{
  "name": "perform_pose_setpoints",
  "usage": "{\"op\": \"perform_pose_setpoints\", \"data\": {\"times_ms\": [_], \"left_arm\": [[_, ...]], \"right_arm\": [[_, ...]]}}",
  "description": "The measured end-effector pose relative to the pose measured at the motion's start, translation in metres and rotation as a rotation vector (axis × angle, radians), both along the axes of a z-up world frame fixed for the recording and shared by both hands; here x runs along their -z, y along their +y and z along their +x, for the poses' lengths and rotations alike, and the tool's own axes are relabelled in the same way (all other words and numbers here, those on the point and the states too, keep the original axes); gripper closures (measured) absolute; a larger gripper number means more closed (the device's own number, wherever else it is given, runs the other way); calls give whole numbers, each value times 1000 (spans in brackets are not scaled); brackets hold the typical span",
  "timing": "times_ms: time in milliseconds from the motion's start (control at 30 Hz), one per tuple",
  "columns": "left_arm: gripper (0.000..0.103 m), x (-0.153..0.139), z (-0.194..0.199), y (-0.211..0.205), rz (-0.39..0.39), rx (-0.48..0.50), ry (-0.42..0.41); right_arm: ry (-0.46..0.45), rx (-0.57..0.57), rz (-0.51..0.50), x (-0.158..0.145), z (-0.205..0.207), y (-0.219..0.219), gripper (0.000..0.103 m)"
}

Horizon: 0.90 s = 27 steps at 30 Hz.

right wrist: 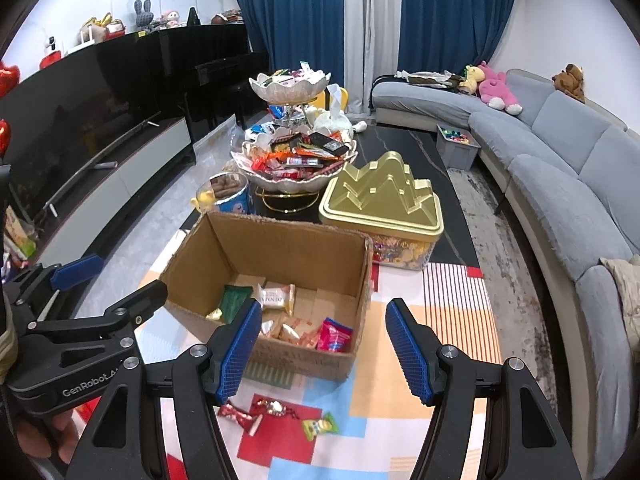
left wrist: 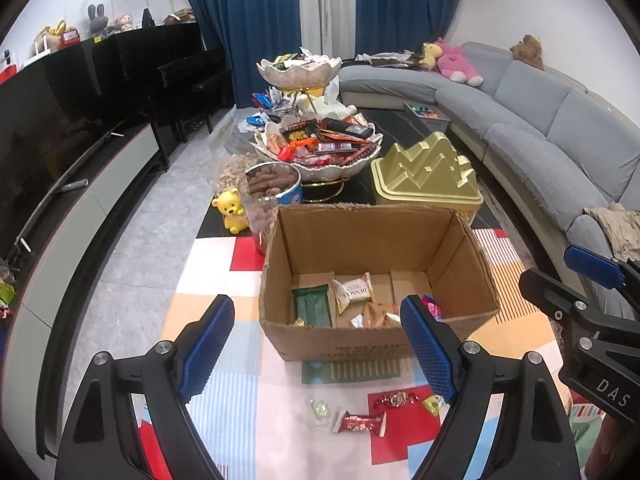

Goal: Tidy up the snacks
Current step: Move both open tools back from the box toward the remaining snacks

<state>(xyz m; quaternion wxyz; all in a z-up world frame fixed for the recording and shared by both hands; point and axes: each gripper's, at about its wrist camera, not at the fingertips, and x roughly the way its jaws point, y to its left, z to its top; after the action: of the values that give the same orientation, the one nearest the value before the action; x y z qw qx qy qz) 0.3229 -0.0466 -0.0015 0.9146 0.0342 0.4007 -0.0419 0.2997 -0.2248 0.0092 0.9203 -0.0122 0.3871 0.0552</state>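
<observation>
An open cardboard box [left wrist: 376, 272] [right wrist: 272, 280] stands on a colourful mat. Inside lie a green packet [left wrist: 312, 306], a white-and-gold packet [left wrist: 354, 292], a pink packet [right wrist: 334, 334] and other small sweets. In front of the box, loose on the mat, are a red wrapped bar [left wrist: 362, 424] [right wrist: 240, 416], a red-and-gold candy [left wrist: 396, 398] [right wrist: 274, 406] and a green-yellow sweet [left wrist: 430, 402] [right wrist: 320, 426]. My left gripper [left wrist: 318, 346] hovers open over the box's near wall, nothing between its blue pads. My right gripper [right wrist: 324, 348] hangs open beside it, also empty.
Behind the box are a gold mountain-shaped tin [left wrist: 424, 176], a tiered bowl stand heaped with snacks [left wrist: 316, 152], a clear jar of brown snacks [left wrist: 272, 192] and a yellow bear figure [left wrist: 230, 210]. A grey sofa [left wrist: 560, 136] curves along the right; a TV unit [left wrist: 80, 184] lines the left.
</observation>
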Motion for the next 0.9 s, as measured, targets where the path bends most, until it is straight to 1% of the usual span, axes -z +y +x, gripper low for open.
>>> {"op": "perform_pose_setpoints", "data": {"times_ms": [367, 633, 900], "left_arm": [[18, 22, -20, -7, 17, 30, 26], [18, 42, -29, -5, -5, 39, 57], [18, 63, -39, -9, -8, 54, 84]], "right_arm": [[29, -15, -27, 24, -18, -5, 38], [51, -31, -42, 41, -27, -4, 38], [80, -36, -48, 60, -33, -5, 38]]}}
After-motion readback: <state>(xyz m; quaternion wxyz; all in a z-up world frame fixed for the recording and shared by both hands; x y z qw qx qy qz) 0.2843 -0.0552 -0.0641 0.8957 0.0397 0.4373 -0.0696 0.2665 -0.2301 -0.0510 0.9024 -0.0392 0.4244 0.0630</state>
